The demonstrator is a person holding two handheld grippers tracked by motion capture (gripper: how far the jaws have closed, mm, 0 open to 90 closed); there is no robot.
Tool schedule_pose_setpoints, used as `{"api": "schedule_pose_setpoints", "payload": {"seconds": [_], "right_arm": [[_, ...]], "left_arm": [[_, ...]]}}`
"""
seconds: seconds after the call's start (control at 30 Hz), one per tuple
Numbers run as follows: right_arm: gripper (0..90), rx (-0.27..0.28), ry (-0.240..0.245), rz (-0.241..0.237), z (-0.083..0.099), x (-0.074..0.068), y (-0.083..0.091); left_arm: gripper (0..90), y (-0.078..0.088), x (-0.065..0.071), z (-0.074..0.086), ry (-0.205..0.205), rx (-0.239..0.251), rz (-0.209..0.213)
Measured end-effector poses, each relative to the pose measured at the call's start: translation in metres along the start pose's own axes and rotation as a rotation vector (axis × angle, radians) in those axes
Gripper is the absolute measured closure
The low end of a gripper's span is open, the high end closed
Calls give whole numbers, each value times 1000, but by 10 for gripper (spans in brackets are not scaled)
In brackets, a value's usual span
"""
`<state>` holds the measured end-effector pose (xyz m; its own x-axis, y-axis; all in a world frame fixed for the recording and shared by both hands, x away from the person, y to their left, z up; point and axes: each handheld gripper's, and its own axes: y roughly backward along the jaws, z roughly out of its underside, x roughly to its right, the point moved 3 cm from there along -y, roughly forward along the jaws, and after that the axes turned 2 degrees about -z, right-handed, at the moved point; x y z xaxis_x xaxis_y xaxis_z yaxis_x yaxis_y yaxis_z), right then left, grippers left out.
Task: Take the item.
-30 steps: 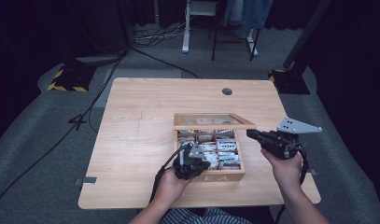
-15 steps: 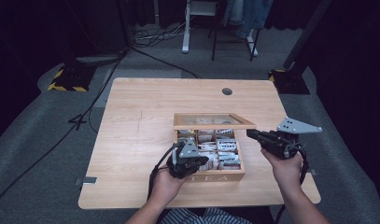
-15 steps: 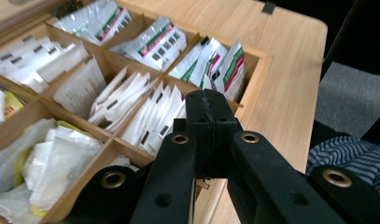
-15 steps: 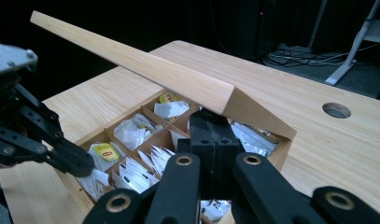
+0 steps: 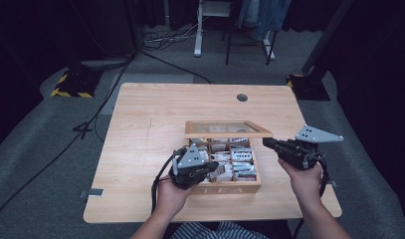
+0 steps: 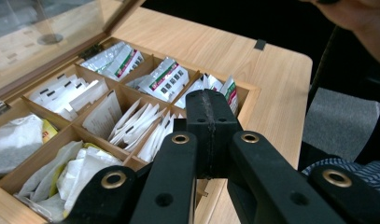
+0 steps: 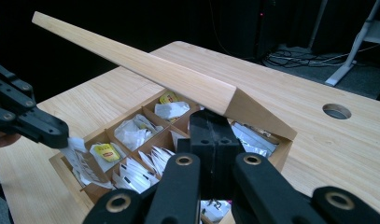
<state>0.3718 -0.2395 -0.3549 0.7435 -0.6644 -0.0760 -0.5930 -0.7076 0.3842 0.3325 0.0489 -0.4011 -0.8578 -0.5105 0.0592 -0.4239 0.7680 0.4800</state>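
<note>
Tongs in the person's left hand (image 5: 214, 167) hover over the near left corner of the tea box (image 5: 230, 189), just above its rim. Their jaws are closed. From the right gripper view they pinch the top of a white tea bag (image 7: 80, 156). In the left gripper view the jaws meet flat and hide the bag behind them.

The bag hangs at the jaw tips with its long axis nearly upright and slightly slanted. Its upper end is in the tongs and its lower end points down into the box's near left compartment, where it meets the other white packets.

The box sits on the near half of the table (image 5: 150, 114), with the front wall marked TEA facing the person. Wooden dividers split it into small compartments filled with packets, most of them standing on edge.

The lid (image 5: 227, 134) is hinged along the box's far side and stands part open. Its long axis runs left to right across the box, and its free edge is raised and tilted toward the person.

Tongs in the right hand (image 5: 266, 143) are level at the box's right side, pointing left toward it. Their jaws are closed on nothing, and the tips lie just under the lid's right front corner. I cannot tell whether they touch the lid.
</note>
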Motion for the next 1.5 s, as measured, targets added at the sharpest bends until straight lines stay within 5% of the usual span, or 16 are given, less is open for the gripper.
{"api": "schedule_pose_setpoints", "payload": {"seconds": [0.67, 1.0, 1.5], "right_arm": [[900, 1, 0, -2, 0, 0, 0], [900, 3, -2, -3, 0, 1, 0], [900, 4, -2, -3, -1, 1, 0]], "left_arm": [[900, 44, -18, -1, 43, 39, -59], [900, 71, -33, 4, 57, 47, -126], [900, 90, -57, 16, 107, 36, -210]]}}
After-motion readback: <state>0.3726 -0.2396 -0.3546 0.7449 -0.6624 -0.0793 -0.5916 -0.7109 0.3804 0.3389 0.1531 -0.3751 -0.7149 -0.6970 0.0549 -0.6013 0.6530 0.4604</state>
